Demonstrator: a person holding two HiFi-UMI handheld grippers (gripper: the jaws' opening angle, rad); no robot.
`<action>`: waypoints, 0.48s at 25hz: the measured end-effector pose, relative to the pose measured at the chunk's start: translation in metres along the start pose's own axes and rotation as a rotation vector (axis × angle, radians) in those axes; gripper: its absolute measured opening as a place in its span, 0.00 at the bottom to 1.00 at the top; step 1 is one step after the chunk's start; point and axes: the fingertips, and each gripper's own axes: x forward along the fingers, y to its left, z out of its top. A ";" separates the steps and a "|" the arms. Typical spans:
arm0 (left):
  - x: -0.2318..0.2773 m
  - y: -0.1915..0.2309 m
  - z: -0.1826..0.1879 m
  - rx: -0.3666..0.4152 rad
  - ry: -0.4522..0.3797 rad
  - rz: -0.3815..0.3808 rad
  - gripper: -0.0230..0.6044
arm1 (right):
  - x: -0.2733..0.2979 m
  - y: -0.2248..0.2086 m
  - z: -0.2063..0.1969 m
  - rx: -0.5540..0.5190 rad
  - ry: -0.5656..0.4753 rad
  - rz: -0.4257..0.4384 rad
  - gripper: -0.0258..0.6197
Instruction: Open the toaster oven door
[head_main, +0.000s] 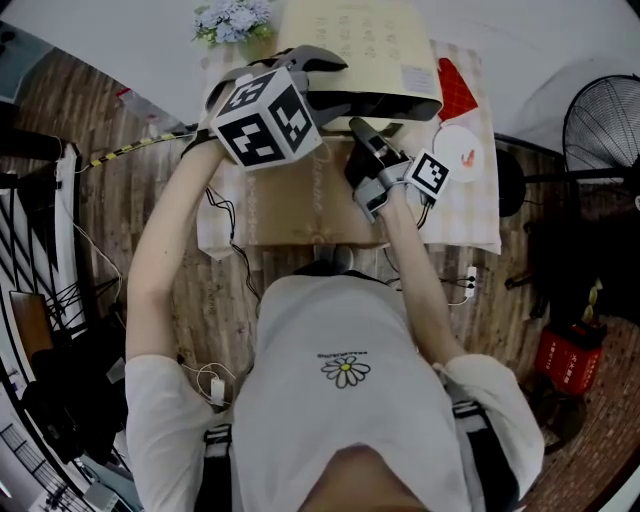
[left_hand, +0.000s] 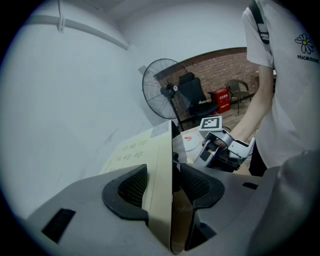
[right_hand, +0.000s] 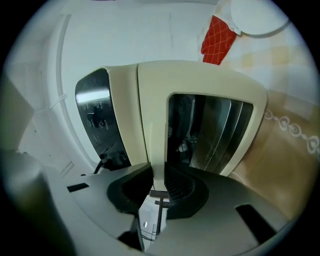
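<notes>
Right gripper (right_hand: 158, 181) is nipped onto the cream edge of the door (right_hand: 210, 80), pads (right_hand: 182, 189) tight on either side of that thin strip, the tool rolled to take it side-on. That's the pulling grip, I'd say; the edge is the one lip a narrow jaw can bite. Left gripper (left_hand: 170, 186) stands part open but clamped across the oven (left_hand: 135, 150) at its top front corner, one pad on the cream top, the other on the dark face; bracing it, by the look, so the box won't slide on the brown mat (head_main: 290, 210). Door looks closed, on the oven's front, facing the person. Shell is smooth painted metal with rounded corners; glass (right_hand: 215, 135) dark, glossy, streaked with reflections; pads black, rubbery, cross-hatched.
</notes>
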 end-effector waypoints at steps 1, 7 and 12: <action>0.000 0.000 0.000 0.000 0.000 0.002 0.39 | 0.000 0.000 0.000 0.014 -0.002 0.006 0.14; 0.000 0.000 0.001 0.003 0.005 0.011 0.39 | -0.001 0.001 0.000 -0.005 -0.009 -0.012 0.13; -0.001 0.000 0.001 0.005 0.003 0.007 0.39 | -0.001 0.002 -0.001 -0.007 -0.018 -0.026 0.13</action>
